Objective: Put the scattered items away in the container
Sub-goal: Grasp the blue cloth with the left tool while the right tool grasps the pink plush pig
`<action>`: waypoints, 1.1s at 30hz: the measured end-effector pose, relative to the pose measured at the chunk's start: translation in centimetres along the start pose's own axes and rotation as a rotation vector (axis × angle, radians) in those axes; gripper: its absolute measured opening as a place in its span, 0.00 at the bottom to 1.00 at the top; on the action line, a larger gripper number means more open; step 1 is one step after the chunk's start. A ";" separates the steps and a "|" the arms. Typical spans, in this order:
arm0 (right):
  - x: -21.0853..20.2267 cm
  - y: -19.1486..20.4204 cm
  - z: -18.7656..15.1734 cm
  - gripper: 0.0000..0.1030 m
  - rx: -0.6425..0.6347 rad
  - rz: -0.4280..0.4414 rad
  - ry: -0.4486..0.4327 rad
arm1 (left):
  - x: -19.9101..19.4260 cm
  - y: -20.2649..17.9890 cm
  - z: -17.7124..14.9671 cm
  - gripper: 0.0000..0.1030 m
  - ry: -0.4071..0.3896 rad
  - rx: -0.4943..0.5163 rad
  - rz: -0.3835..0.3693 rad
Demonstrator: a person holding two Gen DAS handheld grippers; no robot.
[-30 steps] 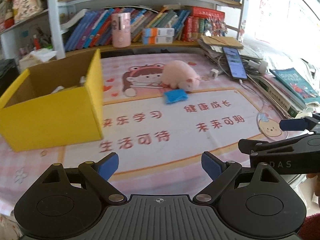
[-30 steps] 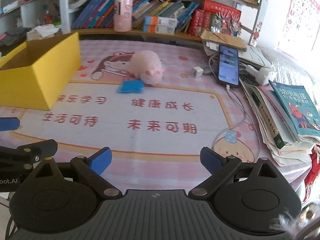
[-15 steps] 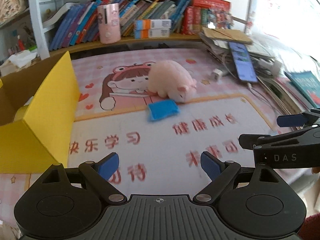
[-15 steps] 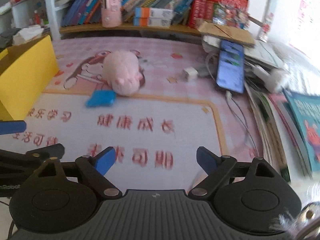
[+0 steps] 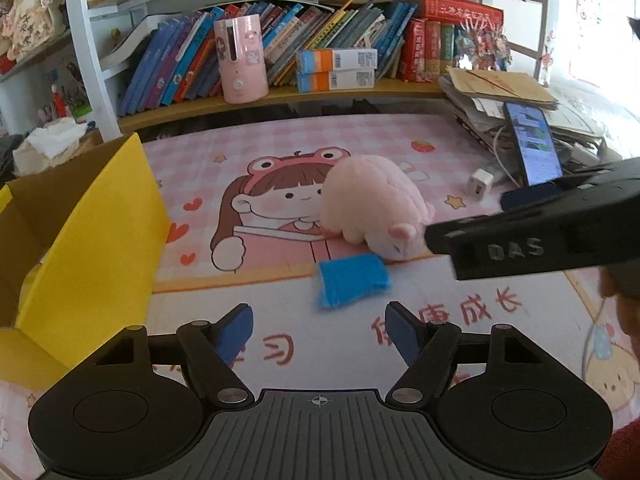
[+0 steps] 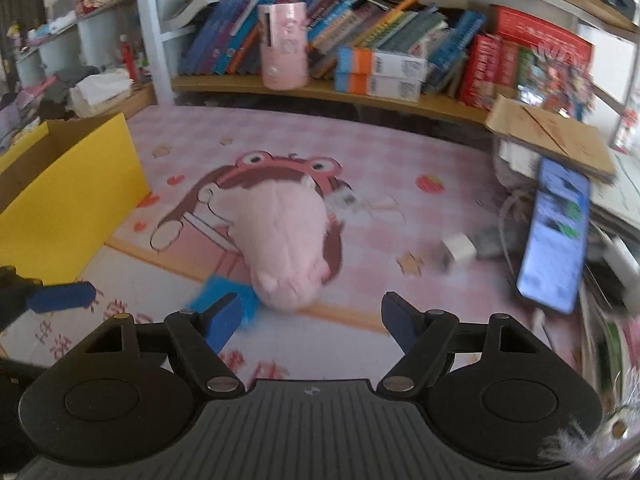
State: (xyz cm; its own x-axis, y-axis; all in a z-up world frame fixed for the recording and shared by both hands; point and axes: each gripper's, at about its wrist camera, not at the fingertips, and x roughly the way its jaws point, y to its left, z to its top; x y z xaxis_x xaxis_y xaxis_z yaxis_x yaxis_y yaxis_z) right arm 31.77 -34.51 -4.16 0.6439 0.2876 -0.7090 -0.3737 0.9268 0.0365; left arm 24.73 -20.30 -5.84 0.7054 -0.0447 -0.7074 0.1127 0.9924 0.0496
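Fingers of the left gripper [image 5: 319, 326] and right gripper [image 6: 310, 320] closing, both empty; plush toy [image 5: 372, 204] and blue pad [image 5: 352, 280] lie on the mat, touching, outside the yellow box [image 5: 96, 232], yet to be collected.

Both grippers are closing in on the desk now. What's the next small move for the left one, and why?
Probably ease the left gripper forward and down over the blue pack. Its jaws are closing with nothing between them, and the pack lies flat on the mat just ahead, beside the pink plush toy that the right gripper faces. The yellow box stands open to the left.
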 end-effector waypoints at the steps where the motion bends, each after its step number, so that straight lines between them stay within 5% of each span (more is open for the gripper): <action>1: 0.5 0.0 0.5 0.74 -0.007 0.012 0.000 | 0.3 -0.1 0.2 0.69 0.000 -0.002 0.002; 14: 7.6 0.9 4.9 0.73 -0.152 0.057 0.042 | 5.7 -1.4 2.2 0.59 0.050 0.016 -0.015; 16: 8.2 0.4 4.8 0.61 -0.134 0.084 0.054 | 6.3 -1.3 2.4 0.59 0.064 0.000 -0.020; 21: 6.8 -1.2 4.2 0.49 -0.084 0.113 0.038 | 7.4 -1.7 2.8 0.59 0.086 -0.009 -0.039; 33: 2.5 -4.5 -0.4 0.50 -0.004 0.015 0.055 | 8.5 -1.4 2.8 0.58 0.114 -0.029 -0.068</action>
State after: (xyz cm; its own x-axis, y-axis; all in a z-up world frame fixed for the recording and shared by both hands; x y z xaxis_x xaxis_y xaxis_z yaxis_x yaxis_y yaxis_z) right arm 34.84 -38.04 -6.38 0.6004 0.2876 -0.7462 -0.3855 0.9216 0.0450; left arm 32.50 -22.41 -9.93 0.6122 -0.1008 -0.7843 0.1362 0.9905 -0.0209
